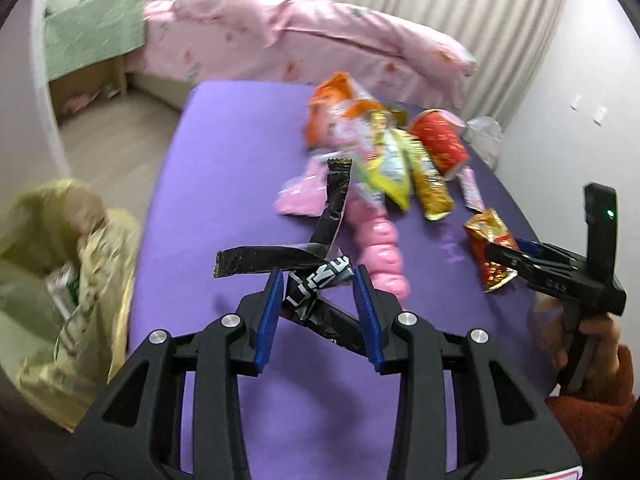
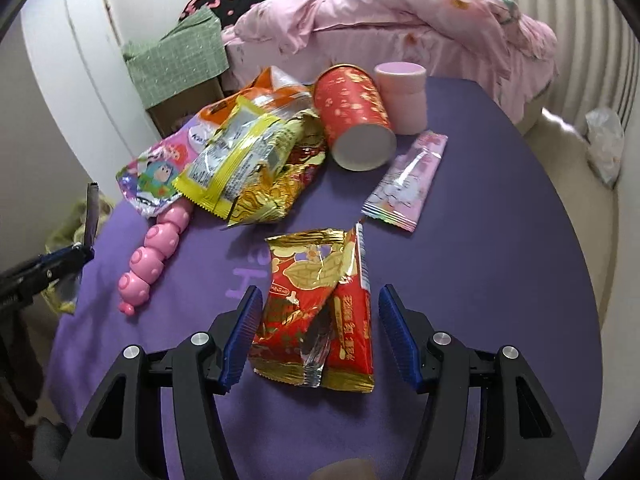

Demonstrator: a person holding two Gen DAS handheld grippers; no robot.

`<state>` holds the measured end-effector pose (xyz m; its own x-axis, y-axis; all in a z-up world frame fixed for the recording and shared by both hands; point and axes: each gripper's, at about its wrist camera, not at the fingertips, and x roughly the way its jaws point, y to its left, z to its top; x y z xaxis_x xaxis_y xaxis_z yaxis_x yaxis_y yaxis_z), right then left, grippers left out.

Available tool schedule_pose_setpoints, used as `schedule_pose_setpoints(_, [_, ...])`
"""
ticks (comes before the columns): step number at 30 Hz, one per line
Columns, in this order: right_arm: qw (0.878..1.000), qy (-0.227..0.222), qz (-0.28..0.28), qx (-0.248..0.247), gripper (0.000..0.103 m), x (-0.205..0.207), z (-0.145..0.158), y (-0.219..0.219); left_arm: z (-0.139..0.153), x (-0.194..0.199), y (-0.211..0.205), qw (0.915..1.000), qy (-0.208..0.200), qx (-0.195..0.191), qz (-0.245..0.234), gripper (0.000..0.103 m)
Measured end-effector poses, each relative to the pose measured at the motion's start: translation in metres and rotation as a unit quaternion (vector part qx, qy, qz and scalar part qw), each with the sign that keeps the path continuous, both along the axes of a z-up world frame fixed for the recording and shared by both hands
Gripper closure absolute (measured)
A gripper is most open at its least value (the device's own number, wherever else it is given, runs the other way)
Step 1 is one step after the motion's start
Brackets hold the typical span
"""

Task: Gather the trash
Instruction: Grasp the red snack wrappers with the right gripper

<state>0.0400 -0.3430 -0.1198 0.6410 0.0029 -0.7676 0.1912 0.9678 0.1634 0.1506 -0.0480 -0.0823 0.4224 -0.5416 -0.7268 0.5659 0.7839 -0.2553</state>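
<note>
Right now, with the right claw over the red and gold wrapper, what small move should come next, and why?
Probably close the right claw on the red and gold snack wrapper. Its jaws stand open on either side of the wrapper, which lies flat on the purple table, pads not touching it. The left claw already grips a black wrapper.

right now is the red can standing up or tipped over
Tipped over. The red can lies on its side on the purple table, its white end facing the camera, beside the upright pink container.
</note>
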Motion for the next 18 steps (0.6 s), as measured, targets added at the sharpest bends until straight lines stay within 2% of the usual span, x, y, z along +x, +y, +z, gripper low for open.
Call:
schedule_pose_setpoints(4, [0.997, 0.01, -0.008, -0.073, 0.046, 0.009, 0.005, 0.011, -0.006, -0.001, 0.012, 0.9998, 0.011, -0.003, 0.016, 0.07])
schedule_pose_setpoints(6, [0.996, 0.014, 0.0, -0.091, 0.046, 0.013, 0.006, 0.015, -0.006, -0.004, 0.013, 0.9998, 0.009, -0.003, 0.016, 0.07])
schedule_pose_setpoints(8, [0.996, 0.022, 0.011, -0.085, 0.048, 0.019, 0.005, 0.016, -0.006, -0.006, 0.013, 0.9998, 0.008, -0.003, 0.015, 0.07])
schedule_pose_setpoints(10, [0.997, 0.026, 0.016, -0.065, 0.058, 0.02, 0.004, 0.014, -0.006, -0.008, 0.015, 0.9998, 0.009, -0.005, 0.015, 0.069])
schedule_pose_setpoints(12, [0.999, 0.023, 0.019, -0.039, 0.062, 0.019, 0.006, 0.011, -0.006, -0.007, 0.013, 0.9998, 0.008, -0.006, 0.016, 0.07])
schedule_pose_setpoints(18, [0.999, -0.007, 0.032, -0.034, 0.064, 0.008, 0.027, 0.018, 0.0, -0.005, 0.021, 0.9995, 0.003, -0.017, 0.026, 0.07])
